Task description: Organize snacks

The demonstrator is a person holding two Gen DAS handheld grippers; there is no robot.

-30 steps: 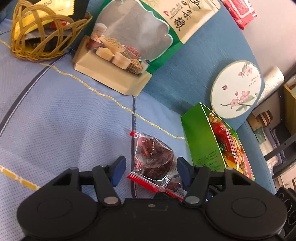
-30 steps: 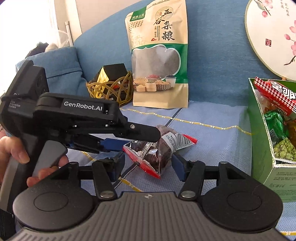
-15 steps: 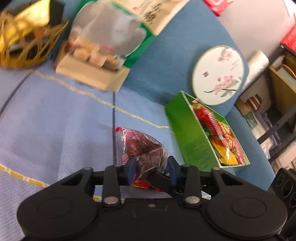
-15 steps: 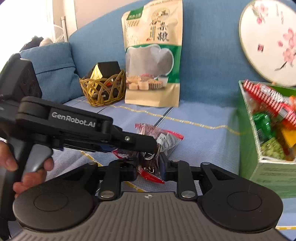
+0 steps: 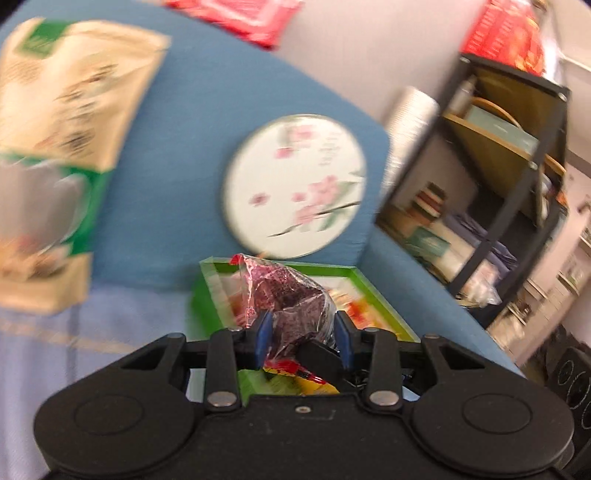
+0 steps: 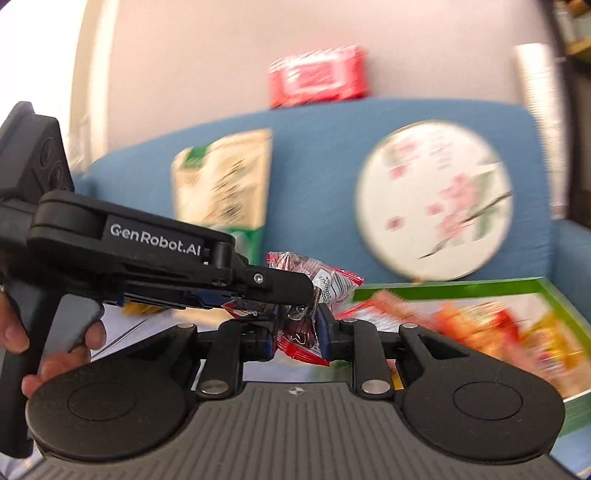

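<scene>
Left wrist view: my left gripper (image 5: 301, 334) has its blue pads pinched tight on a clear snack packet (image 5: 291, 295) with red sealed ends and dark pieces inside. The packet sticks up between the pads, off the sofa seat. Right behind and below it sits the green box (image 5: 207, 295), open on top and full of colourful wrapped snacks. Above the box, a round fan (image 5: 295, 184) painted with pink blossoms leans on the blue sofa back (image 5: 184, 129). Off to the left stands the big beige-and-green grain bag (image 5: 62, 147), badly blurred. A red pack (image 5: 243, 14) rests on top of the sofa back, and a dark shelf unit (image 5: 509, 166) stands at right. The black tip of my other gripper pokes in just under the packet.

Right wrist view: my right gripper (image 6: 295, 328) is clamped on the same packet (image 6: 317, 284), its pads pressing the lower red-edged end. My left gripper (image 6: 258, 288) reaches in from the left and bites the packet from the side, so both tools hold it at once, up in the air. My left hand (image 6: 55, 354) wraps the black handle at the left edge. The green box (image 6: 554, 291) lies just to the right of the packet and lower, its snacks a blur of red and orange. Fan (image 6: 436, 199), grain bag (image 6: 221, 181) and red pack (image 6: 317, 77) line the sofa behind.
</scene>
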